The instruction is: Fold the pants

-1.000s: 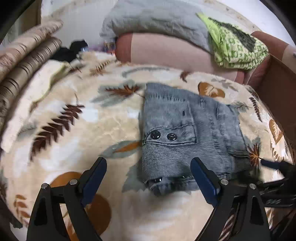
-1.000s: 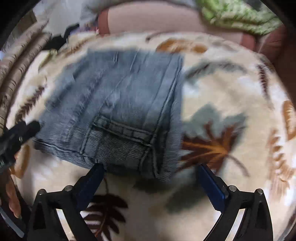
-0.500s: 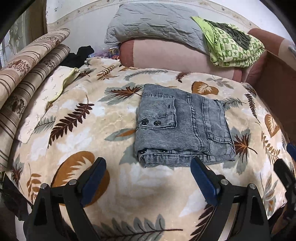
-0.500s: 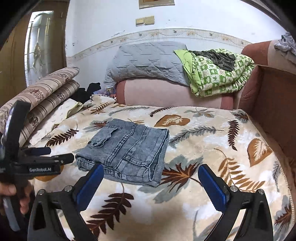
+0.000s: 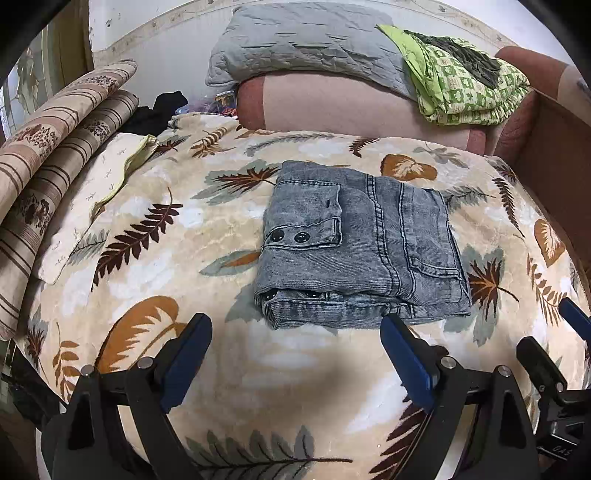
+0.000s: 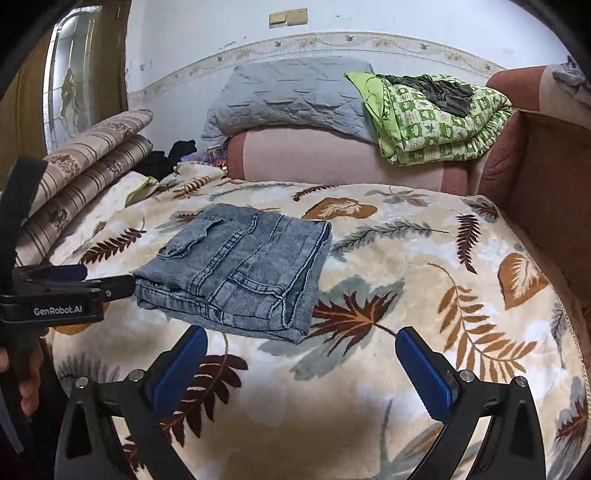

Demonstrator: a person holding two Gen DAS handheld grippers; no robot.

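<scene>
leaf-print blanket [image 5: 155, 266], grey pillow [image 5: 306, 40], green patterned quilt [image 5: 465, 92], striped bedding [image 5: 55, 140]

We see a bed under a cream blanket [image 6: 424, 266] printed with brown, orange and grey leaves. Behind it runs a pale wall [image 6: 207, 40] with a patterned border strip [image 6: 332, 38] and two switch plates [image 6: 288, 17]. At the head lies a pink bolster [image 6: 314, 158], with a grey quilt [image 6: 288, 96] and a green checked quilt [image 6: 439, 122] on it. Striped bedding [image 5: 48, 155] is stacked on the left. A brown armchair [image 6: 546, 177] stands on the right, and a glazed wooden door [image 6: 70, 81] on the left.
</scene>
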